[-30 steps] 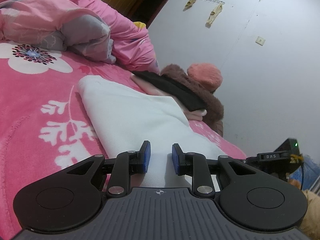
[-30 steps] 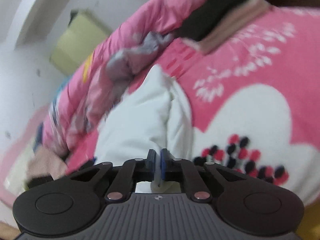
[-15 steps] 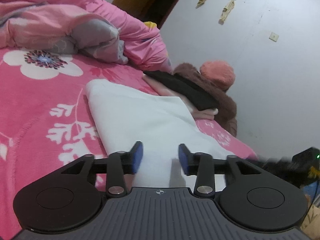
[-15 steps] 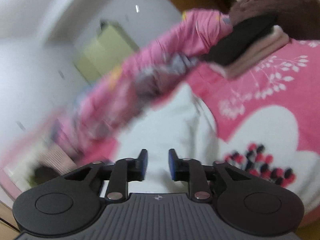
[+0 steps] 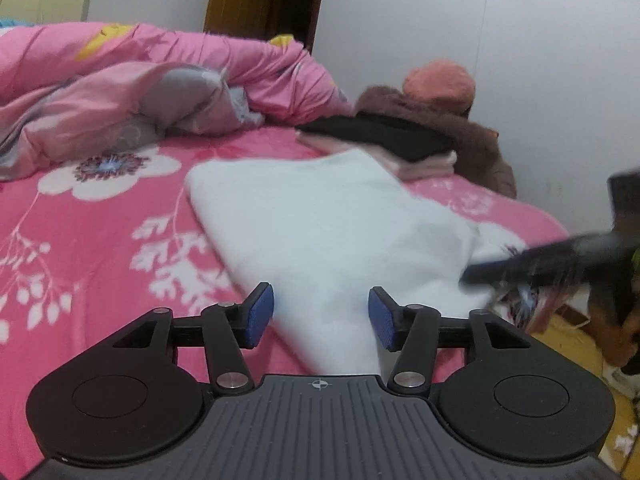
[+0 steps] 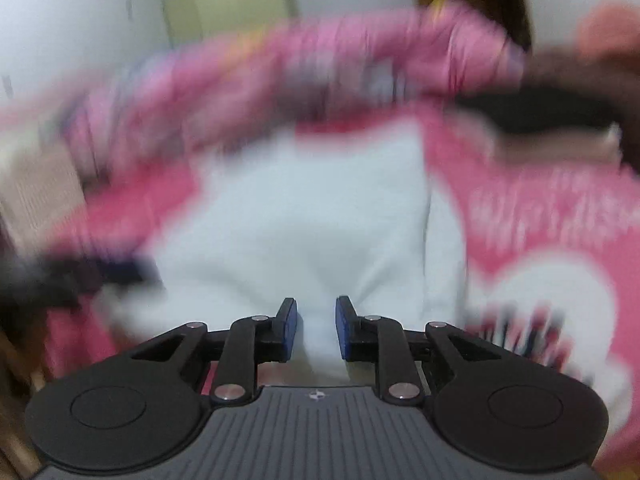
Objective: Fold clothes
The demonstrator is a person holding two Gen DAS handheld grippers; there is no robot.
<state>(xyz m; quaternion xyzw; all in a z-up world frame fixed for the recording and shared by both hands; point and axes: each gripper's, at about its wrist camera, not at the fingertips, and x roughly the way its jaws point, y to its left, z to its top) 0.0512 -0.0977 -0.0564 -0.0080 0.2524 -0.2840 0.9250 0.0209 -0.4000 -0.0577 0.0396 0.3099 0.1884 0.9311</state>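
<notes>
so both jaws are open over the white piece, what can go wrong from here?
1. The white garment overhangs the bed edge near the right gripper; it may slide off.
2. The folded stack touches its far corner; a tug could disturb it.
3. The right view is blurred, so a fast regrasp may miss.

Left hand-held gripper [image 5: 321,317] jaws wide apart, gripping nothing; right hand-held gripper [image 6: 316,329] jaws parted narrower, also gripping nothing.
</notes>
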